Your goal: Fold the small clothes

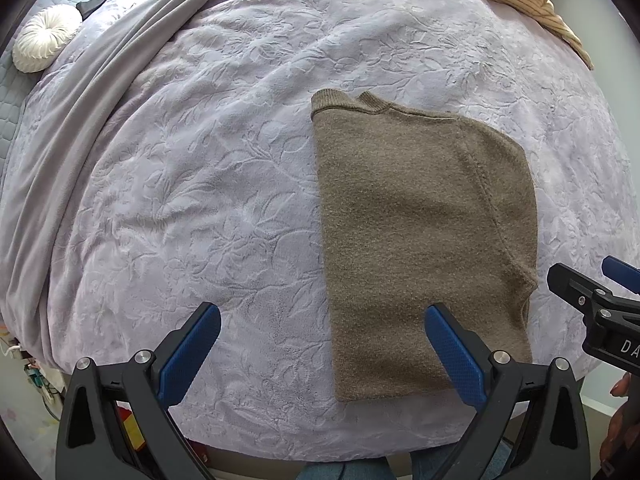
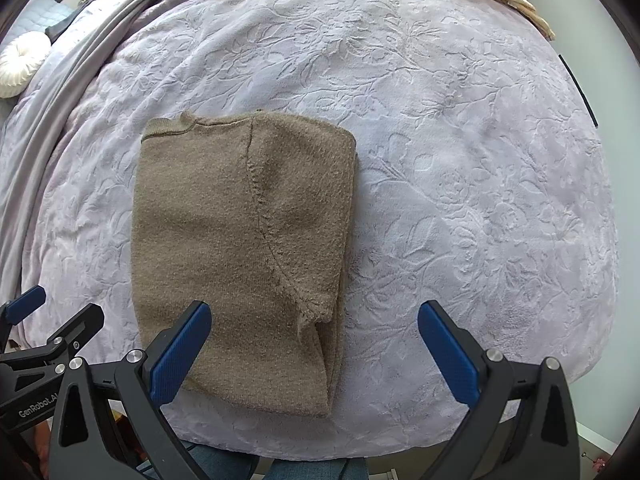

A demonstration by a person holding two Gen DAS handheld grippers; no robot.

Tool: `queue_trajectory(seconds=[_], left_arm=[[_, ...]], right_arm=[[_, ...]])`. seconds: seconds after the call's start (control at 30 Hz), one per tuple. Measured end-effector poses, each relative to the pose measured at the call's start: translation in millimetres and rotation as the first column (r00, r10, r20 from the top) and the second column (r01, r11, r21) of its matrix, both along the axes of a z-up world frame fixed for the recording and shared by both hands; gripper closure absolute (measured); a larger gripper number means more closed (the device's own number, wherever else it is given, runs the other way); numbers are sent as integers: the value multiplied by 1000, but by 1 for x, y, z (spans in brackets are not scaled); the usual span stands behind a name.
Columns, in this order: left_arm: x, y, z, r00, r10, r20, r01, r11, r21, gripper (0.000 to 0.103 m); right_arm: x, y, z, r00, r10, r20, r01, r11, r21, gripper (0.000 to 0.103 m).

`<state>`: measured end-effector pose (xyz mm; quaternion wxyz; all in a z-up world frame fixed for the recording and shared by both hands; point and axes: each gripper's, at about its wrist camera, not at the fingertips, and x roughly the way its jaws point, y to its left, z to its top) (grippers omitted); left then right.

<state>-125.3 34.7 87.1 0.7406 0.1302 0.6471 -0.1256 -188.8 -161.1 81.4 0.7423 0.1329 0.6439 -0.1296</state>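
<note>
Sweater (image 1: pixel 424 240), brown knit, folded lengthwise on lilac bedspread (image 1: pixel 200 200). Left gripper (image 1: pixel 322 354) and right gripper (image 2: pixel 314 350) spread wide, empty. Pinch both near-hem corners, fold away toward collar.

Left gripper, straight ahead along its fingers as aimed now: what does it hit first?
Most likely the lavender bedspread. The open left gripper is centred just left of the brown knit sweater, whose left edge lies near its right finger. Depth is hard to judge through the fisheye.
</note>
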Motion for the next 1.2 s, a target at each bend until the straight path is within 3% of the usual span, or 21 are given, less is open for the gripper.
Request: queue_trajectory(seconds=[1.2], left_arm=[[-3,-3,-1,1000,2,1,-2,1000,7,1]], right_arm=[[1,-4,-1,1000,-8,-6,8,1000,-6,0]])
